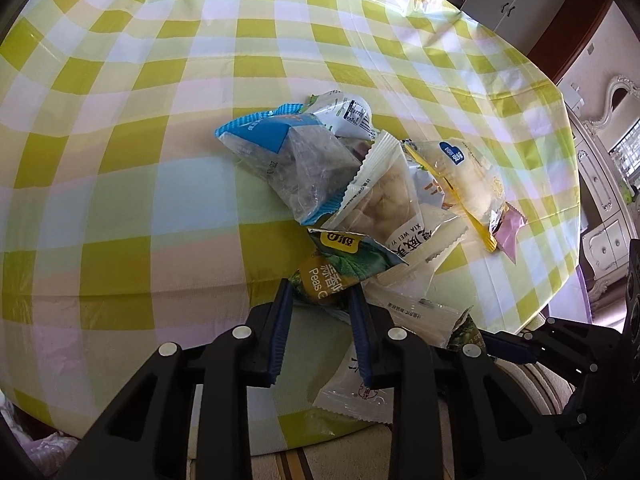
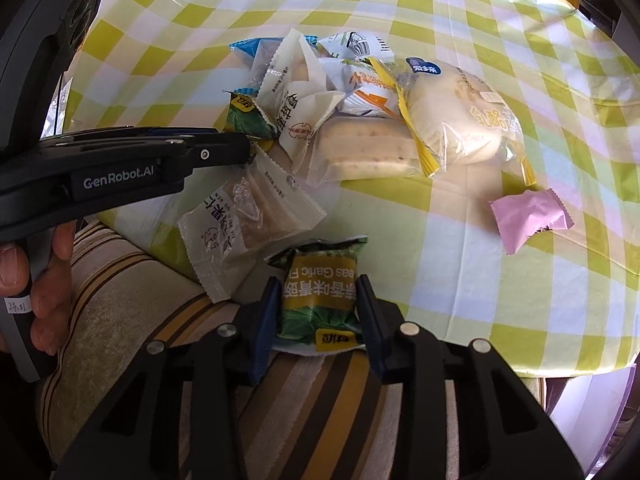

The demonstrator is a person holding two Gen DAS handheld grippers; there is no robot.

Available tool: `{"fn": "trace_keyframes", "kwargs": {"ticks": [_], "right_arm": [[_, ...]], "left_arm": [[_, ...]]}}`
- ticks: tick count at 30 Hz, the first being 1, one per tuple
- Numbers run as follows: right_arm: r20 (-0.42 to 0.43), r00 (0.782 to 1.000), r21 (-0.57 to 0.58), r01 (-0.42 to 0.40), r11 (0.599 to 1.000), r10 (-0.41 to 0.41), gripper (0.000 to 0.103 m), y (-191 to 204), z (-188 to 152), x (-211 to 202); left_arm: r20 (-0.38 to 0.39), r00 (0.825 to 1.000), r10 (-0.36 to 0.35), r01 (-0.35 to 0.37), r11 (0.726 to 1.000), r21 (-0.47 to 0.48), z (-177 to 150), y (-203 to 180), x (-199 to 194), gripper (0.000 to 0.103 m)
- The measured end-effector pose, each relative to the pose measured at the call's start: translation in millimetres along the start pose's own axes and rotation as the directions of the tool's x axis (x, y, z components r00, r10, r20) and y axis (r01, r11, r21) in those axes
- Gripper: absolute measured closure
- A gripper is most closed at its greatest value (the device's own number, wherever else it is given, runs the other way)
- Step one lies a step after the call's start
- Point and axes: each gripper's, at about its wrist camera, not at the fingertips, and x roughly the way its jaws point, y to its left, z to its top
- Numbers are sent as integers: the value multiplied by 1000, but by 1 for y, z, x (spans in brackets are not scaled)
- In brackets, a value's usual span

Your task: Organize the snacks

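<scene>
Right fingers (image 2: 318, 312) clamp green pea packet (image 2: 320, 300) at desk (image 2: 480, 280) edge | left fingers (image 1: 320, 304) narrow, straddling second pea packet (image 1: 320, 280) | pink candy (image 2: 528, 216) apart from pile

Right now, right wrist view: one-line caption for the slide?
Right gripper around a green pea packet at the table edge, snack pile beyond, left gripper reaching in.

black tool (image 2: 318, 308), blue pads (image 2: 267, 320), silver screws
</scene>
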Motion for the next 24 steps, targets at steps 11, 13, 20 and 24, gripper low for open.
{"fn": "trace_keyframes", "kwargs": {"ticks": [11,13,20,24], "right_arm": [[47,999,46,-2,999,-1,70,-10,-4,-12],[57,998,58,0,998,-3,70,-13,-4,-15],[85,996,89,-3,996,-5,70,-18,-7,-23],[100,995,106,-9,994,-2,70,-22,-9,-29]], "left_arm": [[52,999,-3,8,996,-94,-5,18,-14,97],[63,998,-16,23,992,-123,-7,24,-18,99],[79,994,-69,84,976,-199,-15,44,-27,103],[78,993,-83,98,972,-215,-19,49,-29,103]]}}
